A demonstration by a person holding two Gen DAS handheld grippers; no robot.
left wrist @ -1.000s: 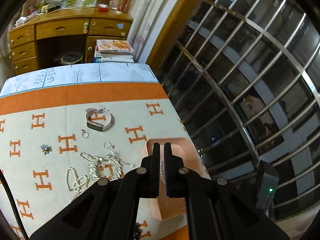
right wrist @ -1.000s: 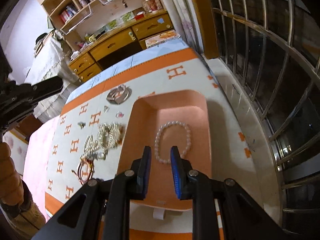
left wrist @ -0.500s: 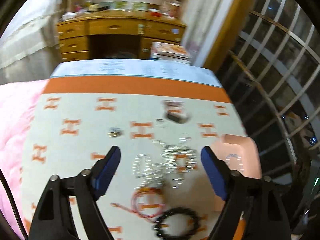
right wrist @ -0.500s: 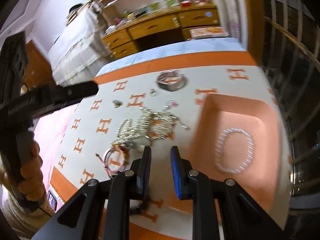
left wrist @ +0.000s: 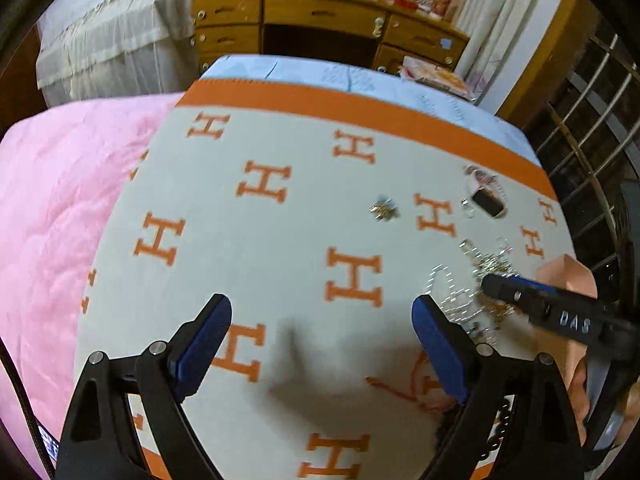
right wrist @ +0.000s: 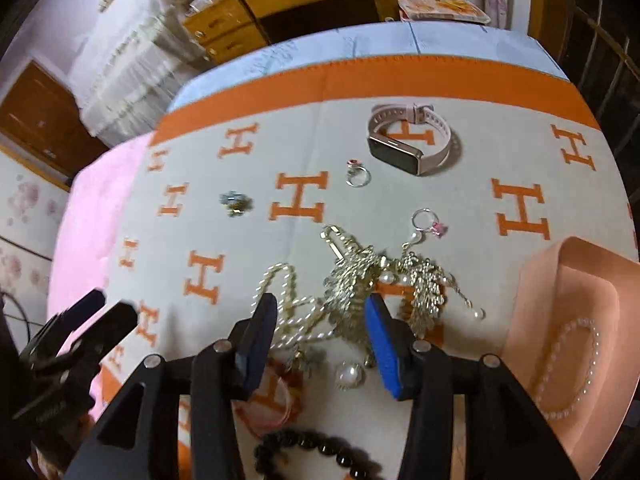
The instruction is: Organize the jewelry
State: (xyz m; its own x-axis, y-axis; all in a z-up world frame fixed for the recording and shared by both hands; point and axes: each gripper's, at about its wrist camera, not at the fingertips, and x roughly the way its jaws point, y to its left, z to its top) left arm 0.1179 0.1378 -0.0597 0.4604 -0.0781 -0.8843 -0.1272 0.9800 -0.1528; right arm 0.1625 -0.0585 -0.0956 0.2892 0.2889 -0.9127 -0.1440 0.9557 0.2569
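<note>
A tangle of pearl and gold necklaces (right wrist: 360, 280) lies on the orange-and-cream H-patterned blanket (right wrist: 300, 152). My right gripper (right wrist: 322, 308) hovers just above it, jaws opening, the strands showing between the fingers but not pressed. A peach tray (right wrist: 536, 280) at the right holds a pearl bracelet (right wrist: 572, 368). My left gripper (left wrist: 322, 316) is wide open, still opening, over bare blanket (left wrist: 280, 240) with nothing between its fingers. The necklace tangle (left wrist: 468, 292) lies to its right, where a right gripper finger (left wrist: 520, 296) reaches in.
On the blanket lie a pink smartwatch (right wrist: 412, 140), a ring (right wrist: 357, 174), a pink-stoned ring (right wrist: 426, 220), a small brooch (right wrist: 236, 202), a red cord bracelet (right wrist: 272, 404) and a black bead bracelet (right wrist: 320, 452). A pink quilt (left wrist: 60, 200) lies left, a wooden desk (left wrist: 320, 16) behind, and window bars (left wrist: 592, 120) right.
The left gripper went from shut to wide open and swung left from the tray to bare blanket. The right gripper moved from over the tray to the necklace tangle and widened its jaws.
</note>
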